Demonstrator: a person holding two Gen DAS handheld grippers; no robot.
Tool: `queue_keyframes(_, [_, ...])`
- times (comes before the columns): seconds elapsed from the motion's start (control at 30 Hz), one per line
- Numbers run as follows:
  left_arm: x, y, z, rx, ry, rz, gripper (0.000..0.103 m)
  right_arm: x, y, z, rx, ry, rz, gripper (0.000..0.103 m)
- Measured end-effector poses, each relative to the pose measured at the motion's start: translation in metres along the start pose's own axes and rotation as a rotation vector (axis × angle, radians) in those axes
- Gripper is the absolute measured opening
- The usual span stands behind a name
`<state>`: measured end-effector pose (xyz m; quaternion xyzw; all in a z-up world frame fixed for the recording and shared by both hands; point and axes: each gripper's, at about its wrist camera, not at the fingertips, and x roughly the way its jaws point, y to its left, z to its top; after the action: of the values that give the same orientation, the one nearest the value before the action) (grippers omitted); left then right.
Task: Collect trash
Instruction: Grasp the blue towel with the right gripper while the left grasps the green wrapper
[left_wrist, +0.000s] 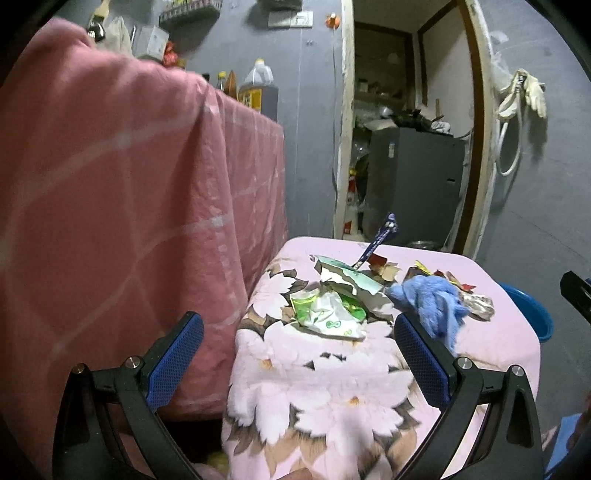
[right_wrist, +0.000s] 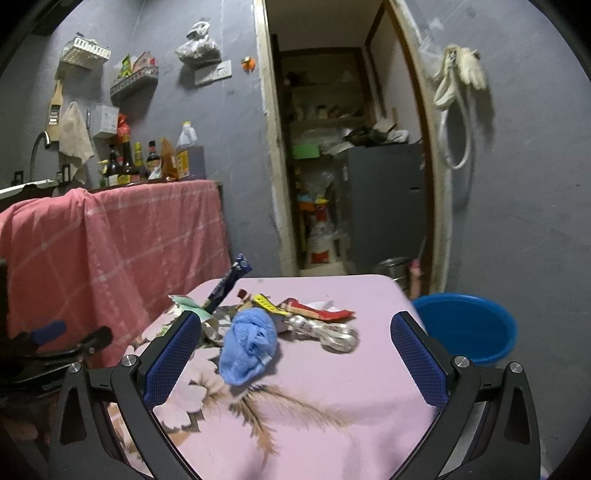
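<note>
Both grippers, left gripper (left_wrist: 299, 354) and right gripper (right_wrist: 295, 354), hang wide open and empty over the pink table (right_wrist: 332, 387); wrappers (right_wrist: 317, 314) lie piled beside a blue cloth (right_wrist: 249, 345), the blue bucket (right_wrist: 469, 328) just beyond the table's edge.

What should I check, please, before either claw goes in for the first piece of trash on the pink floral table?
1. Left claw open and empty: ok.
2. Right claw open and empty: ok.
3. Trash in view: ok; green-white wrapper, silver wrapper and red-yellow wrappers lie on the table.
4. Blue cloth clear of the trash: not ok; it lies against the wrappers.
5. Blue bucket beside the table, open at the top: ok.
6. Bucket empty inside: cannot tell.
</note>
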<state>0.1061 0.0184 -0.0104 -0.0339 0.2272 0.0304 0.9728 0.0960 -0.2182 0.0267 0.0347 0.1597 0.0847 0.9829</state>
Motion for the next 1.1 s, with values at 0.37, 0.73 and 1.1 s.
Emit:
queue_keyframes(0.37, [0.066, 0.011, 0.012, -0.012, 0.147, -0.081, 0.091, 0.098, 0.009, -0.001, 0.018, 0.217, 0.159, 0.080])
queue_keyframes(0.73, [0.096, 0.032, 0.010, -0.050, 0.317, -0.169, 0.063, 0.156, 0.010, -0.018, 0.063, 0.433, 0.199, 0.075])
queue_keyframes(1.1, [0.091, 0.051, 0.011, -0.087, 0.368, -0.177, 0.033, 0.177, 0.023, -0.034, 0.068, 0.504, 0.235, 0.055])
